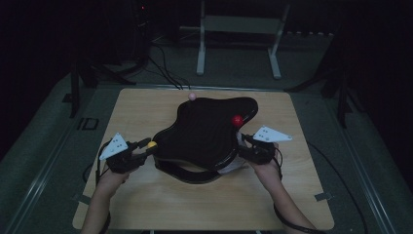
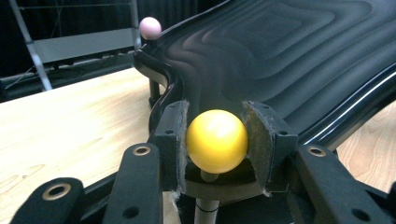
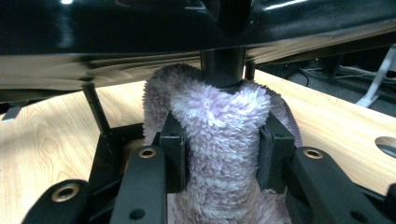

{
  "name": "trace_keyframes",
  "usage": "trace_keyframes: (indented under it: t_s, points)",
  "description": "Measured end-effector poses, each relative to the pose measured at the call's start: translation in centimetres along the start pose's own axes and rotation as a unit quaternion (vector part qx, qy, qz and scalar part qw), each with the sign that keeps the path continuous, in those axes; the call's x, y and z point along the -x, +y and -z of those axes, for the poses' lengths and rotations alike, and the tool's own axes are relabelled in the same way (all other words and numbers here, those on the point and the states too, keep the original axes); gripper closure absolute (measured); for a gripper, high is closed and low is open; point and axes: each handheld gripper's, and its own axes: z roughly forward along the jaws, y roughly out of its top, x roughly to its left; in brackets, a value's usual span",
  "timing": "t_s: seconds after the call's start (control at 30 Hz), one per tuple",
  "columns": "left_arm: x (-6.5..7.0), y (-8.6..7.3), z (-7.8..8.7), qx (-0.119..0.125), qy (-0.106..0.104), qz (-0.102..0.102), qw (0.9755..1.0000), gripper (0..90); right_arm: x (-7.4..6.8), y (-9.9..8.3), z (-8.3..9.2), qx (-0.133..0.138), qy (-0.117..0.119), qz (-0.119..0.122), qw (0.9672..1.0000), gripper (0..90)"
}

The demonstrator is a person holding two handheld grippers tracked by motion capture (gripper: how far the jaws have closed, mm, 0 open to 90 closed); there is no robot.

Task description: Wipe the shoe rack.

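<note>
A glossy black tray [image 1: 204, 129] with a rippled top [image 2: 289, 51] stands on thin legs on the wooden table [image 1: 146, 195]. Small balls on stems sit at its rim: a yellow ball [image 1: 152, 144] at the left, a red ball [image 1: 237, 120] at the right and a pink ball [image 1: 192, 96] at the back. My left gripper [image 1: 147, 147] [image 2: 217, 135] is shut on the yellow ball [image 2: 217, 140]. My right gripper [image 1: 245, 145] [image 3: 223, 144] is shut on a fluffy pale purple cloth [image 3: 219, 126] wrapped against a black post [image 3: 223, 67] under the tray.
The tray's black base frame [image 1: 187, 175] lies on the table beneath it, and a thin black leg [image 3: 95, 107] rises at the left of the cloth. The pink ball [image 2: 150, 28] tops the tray's far corner. A white metal stand [image 1: 238, 29] and cables lie on the floor beyond the table.
</note>
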Motion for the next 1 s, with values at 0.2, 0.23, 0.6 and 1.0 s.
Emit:
trace_keyframes:
  t_s: [0.2, 0.23, 0.6, 1.0]
  points:
    - [0.1, 0.0, 0.0, -0.003, 0.002, -0.002, 1.0000, 59.7, 0.3, -3.3, -1.5, -0.023, -0.002, -0.009, 0.9997, 65.0]
    - [0.1, 0.1, 0.0, -0.003, 0.003, -0.004, 1.0000, 59.7, 0.2, -3.8, -1.6, -0.022, -0.007, -0.006, 0.9997, 64.9]
    - [0.0, 0.1, -0.1, -0.005, 0.001, -0.005, 1.0000, 59.7, 0.4, -1.0, -0.6, -0.018, -0.007, 0.000, 0.9998, 59.6]
    - [0.4, 0.1, -0.4, -0.004, 0.003, -0.009, 0.9999, 59.7, 0.7, -1.3, -0.8, -0.006, -0.013, 0.008, 0.9999, 66.5]
